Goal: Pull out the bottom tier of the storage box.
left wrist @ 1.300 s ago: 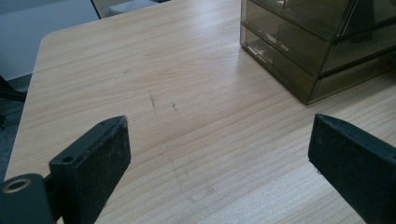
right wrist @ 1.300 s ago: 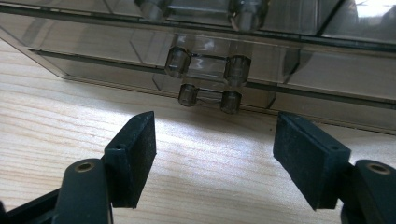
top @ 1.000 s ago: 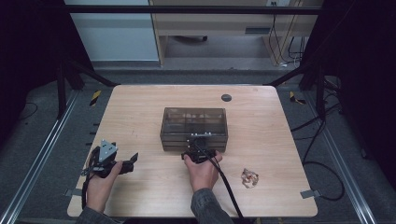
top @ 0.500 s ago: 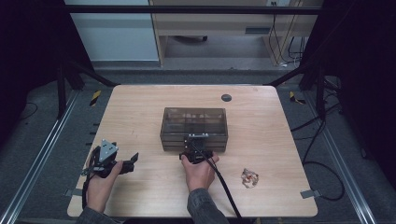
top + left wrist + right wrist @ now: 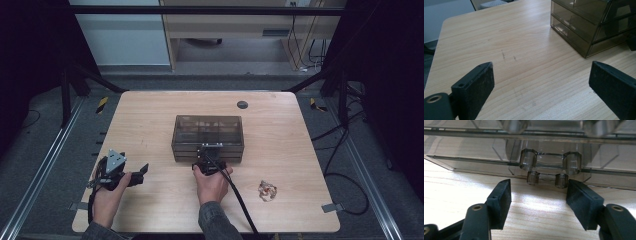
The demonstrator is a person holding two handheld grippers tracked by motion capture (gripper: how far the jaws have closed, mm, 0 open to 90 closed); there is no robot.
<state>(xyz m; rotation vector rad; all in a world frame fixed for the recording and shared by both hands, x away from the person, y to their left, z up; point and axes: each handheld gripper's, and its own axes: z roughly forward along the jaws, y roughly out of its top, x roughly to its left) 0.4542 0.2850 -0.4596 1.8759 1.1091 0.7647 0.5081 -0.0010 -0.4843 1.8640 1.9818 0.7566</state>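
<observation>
A smoky see-through drawer box [image 5: 208, 135] stands at the middle of the table. My right gripper [image 5: 211, 151] is at its front face, low on the table. In the right gripper view the bottom drawer's clear handle [image 5: 550, 165] sits just beyond my right gripper [image 5: 539, 187]. Its jaws have just been closing, but the pads [image 5: 501, 195] stand apart from the handle with only bare wood between them. My left gripper [image 5: 142, 172] rests near the table's left front and points toward the box. In its own view my left gripper [image 5: 541, 72] is wide open over bare wood.
A small crumpled object [image 5: 267, 190] lies on the table to the right of my right forearm. A dark round grommet [image 5: 242, 105] sits near the far edge. Cables [image 5: 345, 150] hang off the right side of the wooden table [image 5: 150, 120].
My right gripper has edged slightly closer to the front of the drawer box. The left gripper has kept still.
</observation>
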